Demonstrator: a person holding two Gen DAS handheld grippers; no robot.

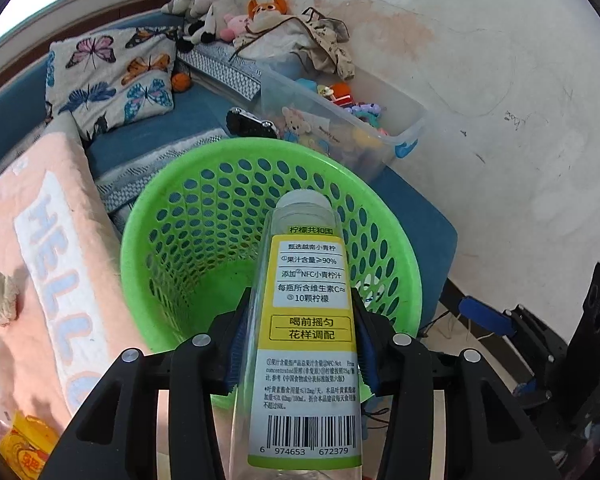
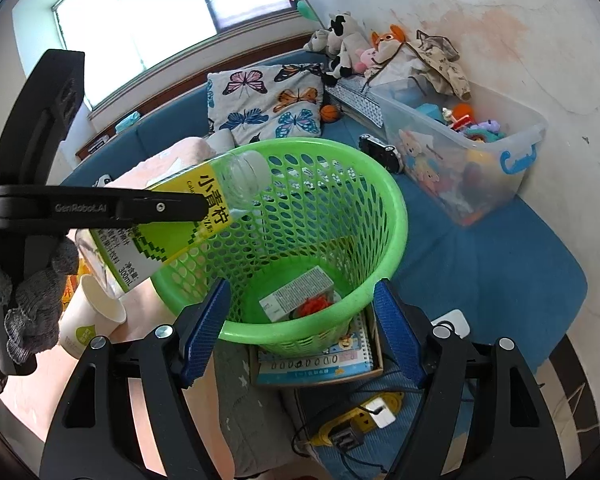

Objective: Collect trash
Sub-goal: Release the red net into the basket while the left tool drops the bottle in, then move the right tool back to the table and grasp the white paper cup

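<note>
From the left wrist, the left tool (image 1: 300, 344) was clamped on one clear plastic bottle with a yellow-green label (image 1: 308, 320), its cap ahead over the green perforated plastic basket (image 1: 204, 216). It looked empty, light, slippery and crushable; mid-label suited gripping.

From the right wrist, the right tool (image 2: 300, 324) stood apart, holding nothing, straddling the basket's near rim; one small carton (image 2: 296, 294) lay inside.
</note>
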